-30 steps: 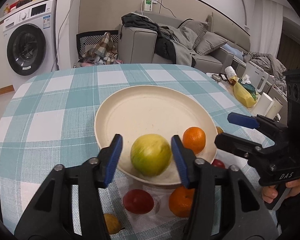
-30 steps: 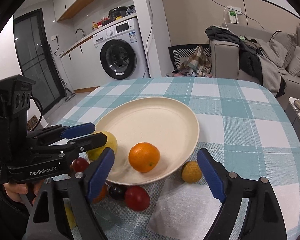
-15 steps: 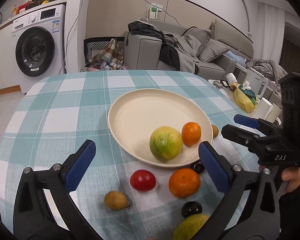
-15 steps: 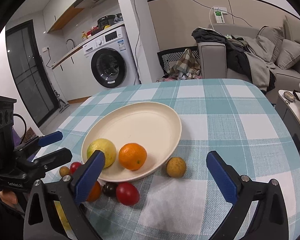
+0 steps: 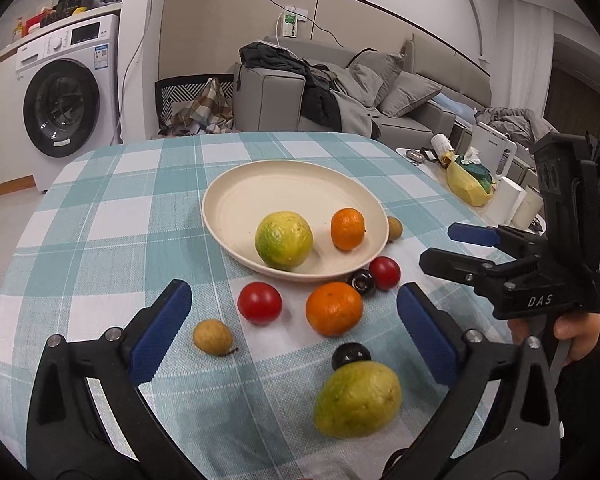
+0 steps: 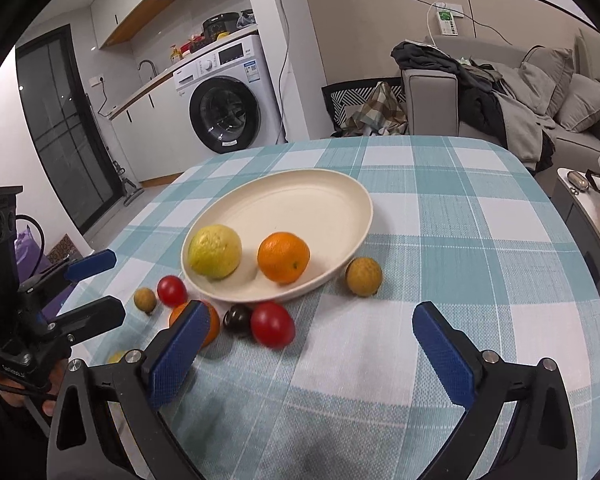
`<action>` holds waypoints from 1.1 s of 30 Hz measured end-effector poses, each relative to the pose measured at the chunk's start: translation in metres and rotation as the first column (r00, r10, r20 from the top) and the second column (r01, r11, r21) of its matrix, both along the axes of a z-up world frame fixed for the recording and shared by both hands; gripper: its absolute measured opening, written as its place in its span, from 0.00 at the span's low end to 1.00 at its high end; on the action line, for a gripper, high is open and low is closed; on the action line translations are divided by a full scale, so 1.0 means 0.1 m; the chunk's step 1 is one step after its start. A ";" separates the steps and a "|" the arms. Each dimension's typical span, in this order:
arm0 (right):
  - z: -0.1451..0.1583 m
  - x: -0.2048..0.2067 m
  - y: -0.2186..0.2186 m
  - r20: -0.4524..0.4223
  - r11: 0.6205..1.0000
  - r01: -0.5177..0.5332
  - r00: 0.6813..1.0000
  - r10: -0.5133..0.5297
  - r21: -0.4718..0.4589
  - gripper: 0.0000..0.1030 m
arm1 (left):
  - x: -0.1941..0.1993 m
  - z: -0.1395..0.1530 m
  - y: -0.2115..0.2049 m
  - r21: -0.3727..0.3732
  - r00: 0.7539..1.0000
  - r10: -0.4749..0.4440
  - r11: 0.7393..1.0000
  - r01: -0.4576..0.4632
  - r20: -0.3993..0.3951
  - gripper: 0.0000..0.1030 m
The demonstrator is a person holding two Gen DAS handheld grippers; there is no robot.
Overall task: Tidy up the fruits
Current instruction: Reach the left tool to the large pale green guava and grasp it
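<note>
on the cream plate [image 5: 260, 184]: a yellow-green citrus [image 5: 283, 240] near the front rim, an orange [image 5: 347, 229] just to its right. still loose on the checked tablecloth [image 5: 100, 216]: red tomato [image 5: 259, 303], second orange [image 5: 333, 309], small tan fruit [image 5: 212, 337], two dark plums [image 5: 361, 282] [image 5: 350, 355], another red tomato [image 5: 385, 273], a large green-yellow fruit [image 5: 357, 399] nearest, and a tan fruit [image 6: 363, 276] just off the plate's right rim.

left gripper [image 5: 292, 336] empty, jaws spread wide, hovering above the loose cluster. right gripper [image 6: 320, 356] likewise wide and empty, low over bare cloth.

best next: likely drop straight over the second orange, centre it between the pads, close gently; watch the dark plum touching-close on its far right.

plenty of bare plate at the far side for setting down. table edge close on the right; keep round fruit from rolling there.
</note>
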State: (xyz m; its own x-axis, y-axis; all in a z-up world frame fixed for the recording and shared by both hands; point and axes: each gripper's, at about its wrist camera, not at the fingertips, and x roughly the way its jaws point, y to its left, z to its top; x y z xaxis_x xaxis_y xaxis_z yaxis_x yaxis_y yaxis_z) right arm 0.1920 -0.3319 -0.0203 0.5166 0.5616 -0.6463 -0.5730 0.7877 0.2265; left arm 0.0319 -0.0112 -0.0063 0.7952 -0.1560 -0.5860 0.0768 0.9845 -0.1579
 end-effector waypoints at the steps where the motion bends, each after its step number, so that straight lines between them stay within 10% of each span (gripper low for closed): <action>1: -0.01 -0.02 0.00 -0.003 1.000 -0.004 1.000 0.004 -0.006 1.00 | -0.03 0.00 -0.01 -0.007 1.000 -0.006 1.000 0.006 -0.001 0.99; 33: -0.08 -0.31 0.10 -0.031 0.992 -0.073 0.997 0.070 -0.103 1.00 | -0.23 -0.23 -0.20 -0.004 0.966 -0.209 0.978 0.211 -0.152 0.93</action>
State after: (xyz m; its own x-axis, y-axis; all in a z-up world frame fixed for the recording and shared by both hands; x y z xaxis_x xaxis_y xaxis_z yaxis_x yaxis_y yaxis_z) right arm 0.1613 -0.3216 -0.0282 0.4586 0.5254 -0.7167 -0.6235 0.7649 0.1618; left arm 0.0088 -0.0313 -0.0294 0.6476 -0.3021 -0.6995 0.2580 0.9508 -0.1718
